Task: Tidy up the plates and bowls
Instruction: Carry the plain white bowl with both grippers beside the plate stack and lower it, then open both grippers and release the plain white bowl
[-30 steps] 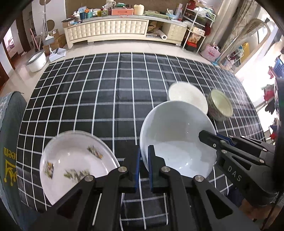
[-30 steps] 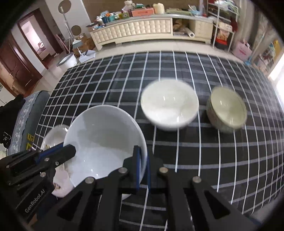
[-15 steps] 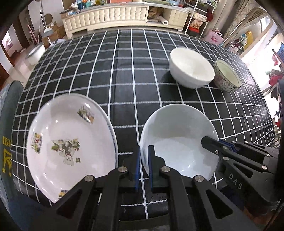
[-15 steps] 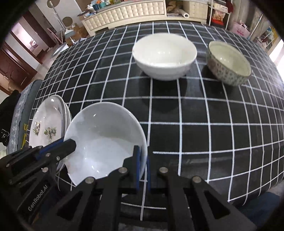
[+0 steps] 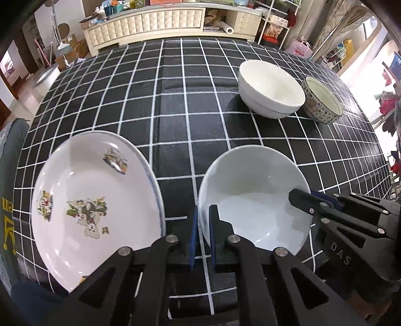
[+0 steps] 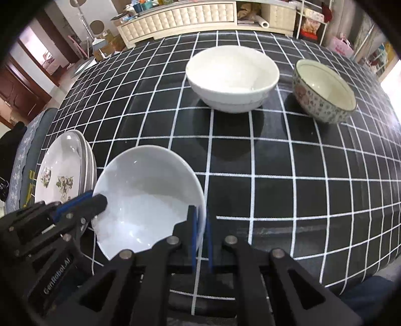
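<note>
Both views are dropping closer to the table since a second ago; the carried bowl is nearing set-down. Stacked floral plates (image 5: 95,200) are sitting empty at the near left edge. Left gripper (image 5: 203,220) and right gripper (image 6: 200,225) are both pinching the empty white bowl (image 5: 253,200) rim. White nested bowls (image 5: 270,92), patterned bowl (image 5: 322,105): empty, far right.

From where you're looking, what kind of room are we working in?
Most likely a home living or dining room: a table with a checked tablecloth, a long tufted cabinet cluttered on top, and open storage shelves behind it.
</note>
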The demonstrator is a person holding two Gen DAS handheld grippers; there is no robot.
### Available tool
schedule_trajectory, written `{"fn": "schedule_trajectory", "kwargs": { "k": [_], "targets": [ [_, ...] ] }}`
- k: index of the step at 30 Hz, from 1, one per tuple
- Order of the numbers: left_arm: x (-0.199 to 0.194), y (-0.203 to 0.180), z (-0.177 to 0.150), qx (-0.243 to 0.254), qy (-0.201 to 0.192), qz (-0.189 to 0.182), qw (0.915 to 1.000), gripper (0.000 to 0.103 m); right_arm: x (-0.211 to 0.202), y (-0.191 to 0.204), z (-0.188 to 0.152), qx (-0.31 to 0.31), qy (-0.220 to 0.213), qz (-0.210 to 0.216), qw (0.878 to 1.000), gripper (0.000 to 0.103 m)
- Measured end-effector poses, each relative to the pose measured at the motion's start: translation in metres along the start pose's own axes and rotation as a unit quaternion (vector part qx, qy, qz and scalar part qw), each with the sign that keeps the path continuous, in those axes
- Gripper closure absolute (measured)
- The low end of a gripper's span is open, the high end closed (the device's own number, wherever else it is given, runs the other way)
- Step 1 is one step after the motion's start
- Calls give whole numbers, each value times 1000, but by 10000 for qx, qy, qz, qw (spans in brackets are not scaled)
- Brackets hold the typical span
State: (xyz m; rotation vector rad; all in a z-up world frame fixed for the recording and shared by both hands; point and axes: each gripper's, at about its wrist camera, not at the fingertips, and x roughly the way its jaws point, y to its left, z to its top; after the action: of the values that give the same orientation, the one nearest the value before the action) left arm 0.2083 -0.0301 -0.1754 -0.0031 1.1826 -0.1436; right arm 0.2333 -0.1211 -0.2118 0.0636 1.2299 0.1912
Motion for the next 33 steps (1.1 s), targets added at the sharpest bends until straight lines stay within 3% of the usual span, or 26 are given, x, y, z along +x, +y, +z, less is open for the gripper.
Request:
{"fn": "schedule_trajectory", "kwargs": {
  "k": [6, 8, 13, 15, 23, 25, 27, 33],
  "targets": [
    [-22, 9, 4, -28, -236, 89, 9997, 94, -11, -4, 3, 57, -53, 13, 10000, 90],
    [-31, 11, 5, -18, -315, 57, 9995, 89, -20, -5, 5, 23, -175, -60, 9998, 89],
    [-48, 12, 12, -79, -467, -72, 9989, 87, -50, -13, 12, 75, -563, -35, 9984, 67],
    [-58, 10, 17, -59, -565, -140, 9983, 83, -62, -16, 16, 79, -714, -43, 9974, 64],
    [-83, -8, 51, 169, -866, -390, 9953, 71, -91, -21, 40, -166, -954, -37, 9953, 62],
    [-87, -12, 59, 212, -942, -408, 9945, 65, -96, -21, 46, -222, -1017, -51, 9946, 50],
    [-88, -16, 69, 235, -978, -486, 9937, 62, -99, -23, 53, -281, -1074, -74, 9938, 45],
    [-72, -28, 102, 357, -867, -508, 9943, 55, -94, -36, 77, -304, -1115, -132, 9932, 45]
  ]
}}
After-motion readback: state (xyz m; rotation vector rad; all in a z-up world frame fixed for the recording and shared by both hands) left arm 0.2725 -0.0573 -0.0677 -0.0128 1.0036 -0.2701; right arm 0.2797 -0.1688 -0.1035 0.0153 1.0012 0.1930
